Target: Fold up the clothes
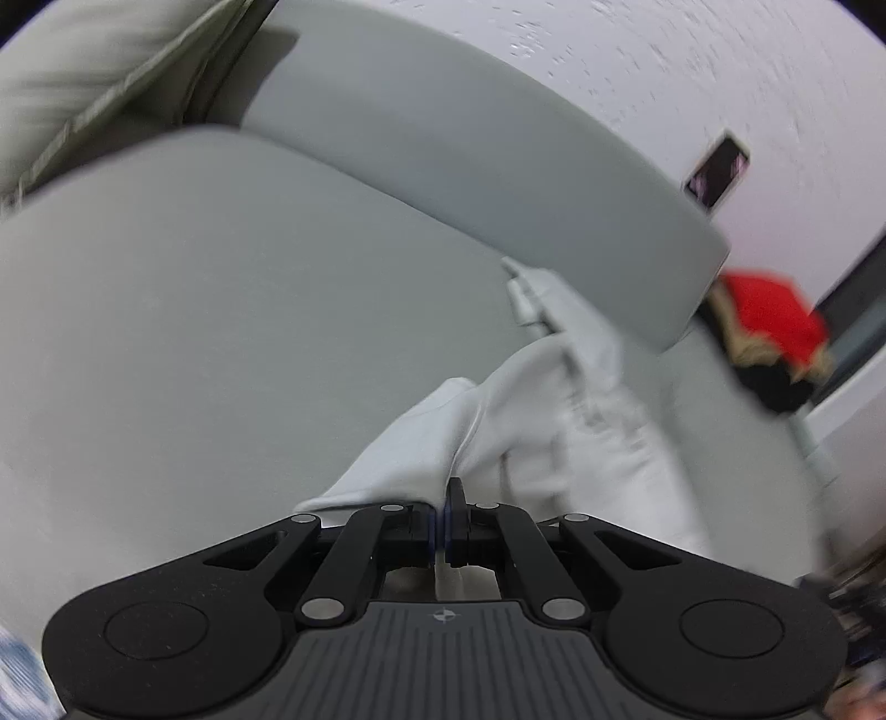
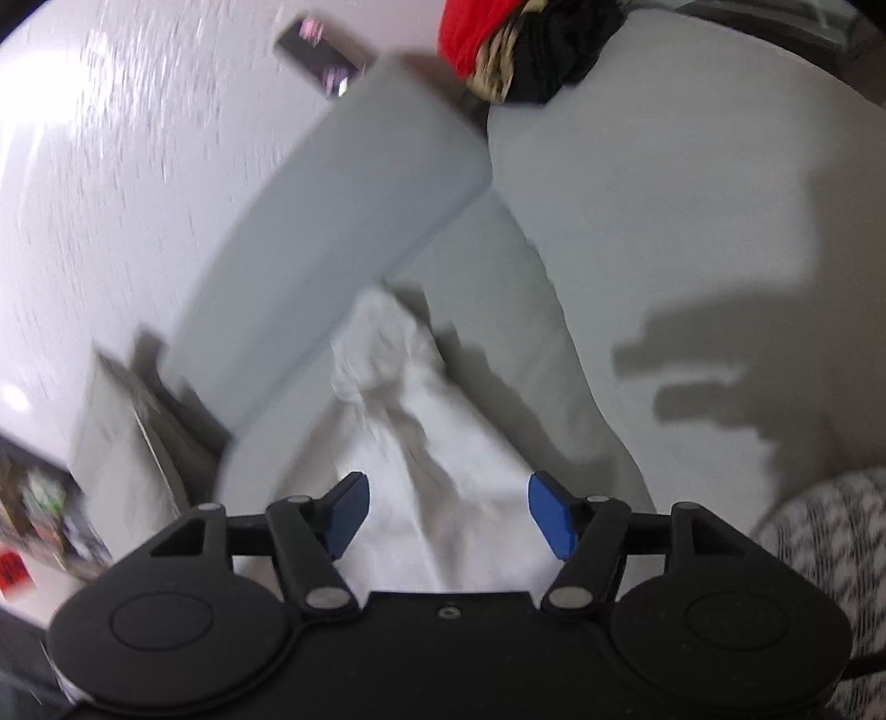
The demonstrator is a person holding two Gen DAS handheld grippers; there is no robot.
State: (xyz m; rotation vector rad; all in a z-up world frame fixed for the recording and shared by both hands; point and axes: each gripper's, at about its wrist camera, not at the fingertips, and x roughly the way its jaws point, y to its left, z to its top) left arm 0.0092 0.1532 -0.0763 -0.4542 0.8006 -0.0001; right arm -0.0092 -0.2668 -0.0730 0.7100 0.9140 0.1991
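1. The white garment lies crumpled on the grey sofa seat, near the backrest cushion.
2. It looks soft, light and limp, so it will probably sag; an edge or corner seems the best place to hold.
3. The left gripper is closed on a fold of it.
4. The right gripper hangs above the cloth with jaws apart, holding nothing.
5. A pile of red and black clothes lies well apart.

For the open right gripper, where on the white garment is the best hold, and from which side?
Probably the raised crease ridge of the white garment just ahead of the right gripper, approached straight forward. It stands proud of the cloth, between open jaws. The left gripper already pinches another edge.
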